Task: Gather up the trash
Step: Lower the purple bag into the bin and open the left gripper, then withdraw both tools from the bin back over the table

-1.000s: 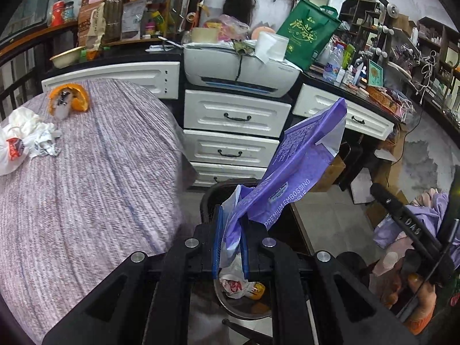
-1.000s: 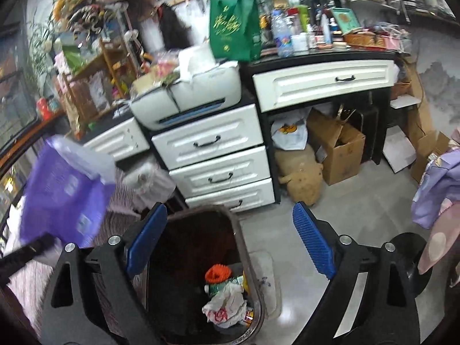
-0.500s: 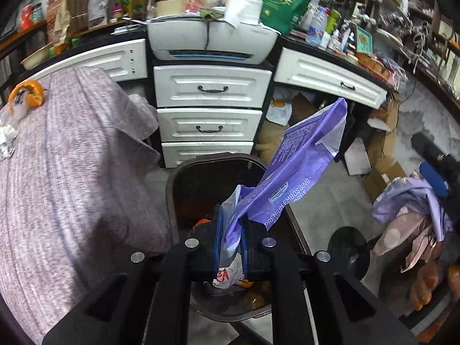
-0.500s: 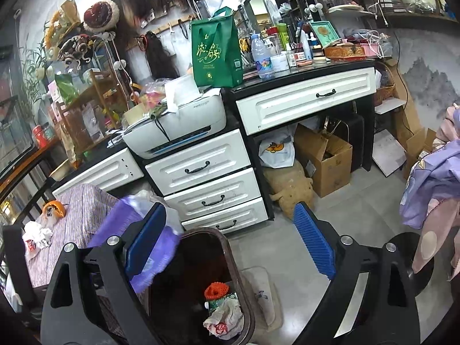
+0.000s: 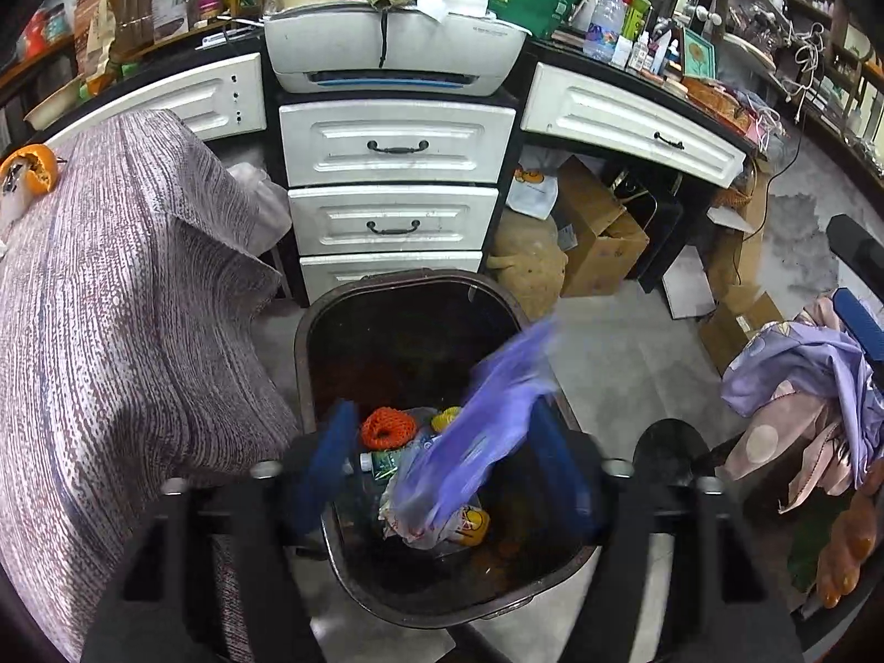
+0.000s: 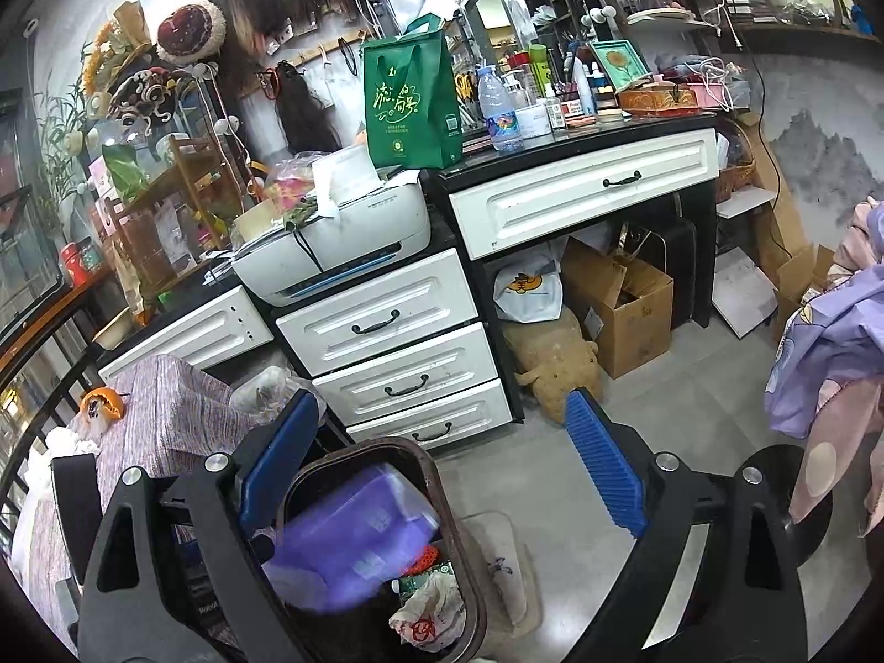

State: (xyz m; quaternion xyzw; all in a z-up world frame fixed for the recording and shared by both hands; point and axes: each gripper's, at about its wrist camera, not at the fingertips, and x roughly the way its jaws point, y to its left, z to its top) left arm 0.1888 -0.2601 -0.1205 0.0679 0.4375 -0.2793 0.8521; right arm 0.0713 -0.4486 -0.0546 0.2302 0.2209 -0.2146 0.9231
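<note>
A dark brown trash bin (image 5: 309, 364) stands on the floor by the table; it also shows in the right wrist view (image 6: 458, 530). My left gripper (image 5: 442, 475) is open right above it. A purple plastic bag (image 5: 475, 442), blurred, drops between the blue pads into the bin and also shows in the right wrist view (image 6: 353, 530). The bin holds an orange net (image 5: 387, 428), a white wrapper (image 6: 425, 616) and other trash. My right gripper (image 6: 442, 469) is open and empty, above and beside the bin. Orange peel (image 5: 30, 174) and white crumpled trash (image 6: 66, 442) lie on the table.
The table with a striped purple cloth (image 5: 110, 331) is left of the bin. White drawers (image 5: 392, 188) with a printer (image 5: 392, 55) on top stand behind it. Cardboard boxes (image 5: 596, 237) and a stuffed toy (image 6: 552, 364) lie under the desk. Purple clothing (image 5: 817, 387) hangs at the right.
My left gripper has opened over the bin and let go of the purple bag, which now falls in. The right gripper has stayed open and drawn back a little.
</note>
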